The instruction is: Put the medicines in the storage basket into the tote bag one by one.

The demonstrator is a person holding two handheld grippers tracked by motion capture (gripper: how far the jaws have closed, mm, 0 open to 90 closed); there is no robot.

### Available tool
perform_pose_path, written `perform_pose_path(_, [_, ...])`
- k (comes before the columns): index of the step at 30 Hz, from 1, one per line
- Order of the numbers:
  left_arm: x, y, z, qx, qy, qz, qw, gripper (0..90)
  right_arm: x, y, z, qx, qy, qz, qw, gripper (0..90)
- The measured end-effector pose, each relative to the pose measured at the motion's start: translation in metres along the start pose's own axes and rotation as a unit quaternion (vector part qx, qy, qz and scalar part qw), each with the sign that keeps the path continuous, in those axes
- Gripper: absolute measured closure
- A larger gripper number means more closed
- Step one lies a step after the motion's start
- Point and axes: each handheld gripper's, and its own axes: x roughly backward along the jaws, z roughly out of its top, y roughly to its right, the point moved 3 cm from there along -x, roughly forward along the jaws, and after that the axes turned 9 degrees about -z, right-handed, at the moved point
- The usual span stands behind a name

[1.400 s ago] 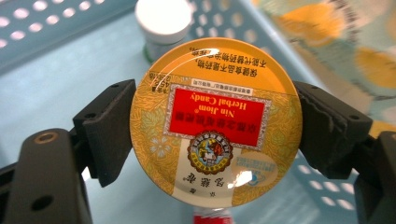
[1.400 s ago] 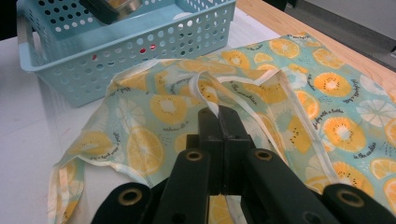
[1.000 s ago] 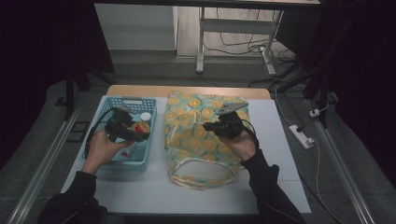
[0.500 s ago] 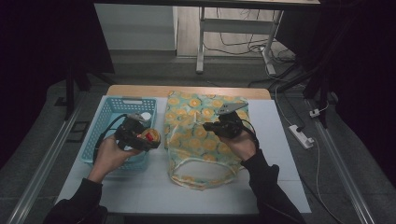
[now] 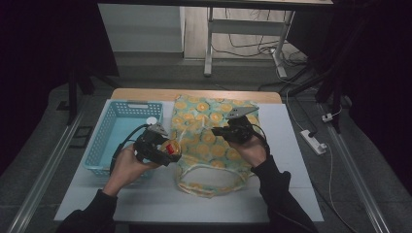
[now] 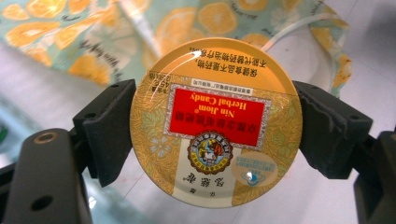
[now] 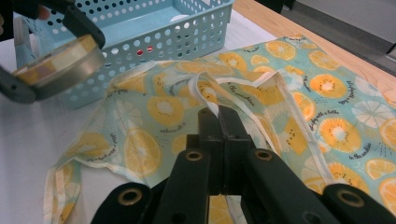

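Left gripper [image 6: 215,135] jaws clamp a round candy tin [image 6: 215,122]; right gripper [image 7: 219,122] jaws closed, seemingly pinching the bag's strap [image 7: 205,99].

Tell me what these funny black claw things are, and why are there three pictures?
Those are grippers: hand tools with two black jaws that a person squeezes to pick things up. One picture comes from a camera high above the table. The other two come from small cameras riding on each tool, looking along its jaws.

On the table lie a blue basket full of holes and a cloth bag printed with orange slices.

The left gripper holds a round candy tin, gold with a red label, its jaws pressing on the tin's two sides. It hangs by the bag's edge.

The right gripper has its jaws shut on the bag's pale strap, lifting the cloth a little, perhaps so the tin can go inside.
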Motion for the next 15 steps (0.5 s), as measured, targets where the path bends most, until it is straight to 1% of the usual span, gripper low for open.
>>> perform_pose_path(12, [-0.024,0.013,0.017,-0.017,-0.002,-0.019,0.9997,20.1,0.0,0.001,0.0,-0.001,0.002,-0.001,1.0,90.0])
perform_pose_path(15, [-0.031,0.016,0.021,-0.024,-0.007,-0.024,0.9994,20.1,0.0,0.001,0.0,-0.001,0.002,-0.001,1.0,90.0])
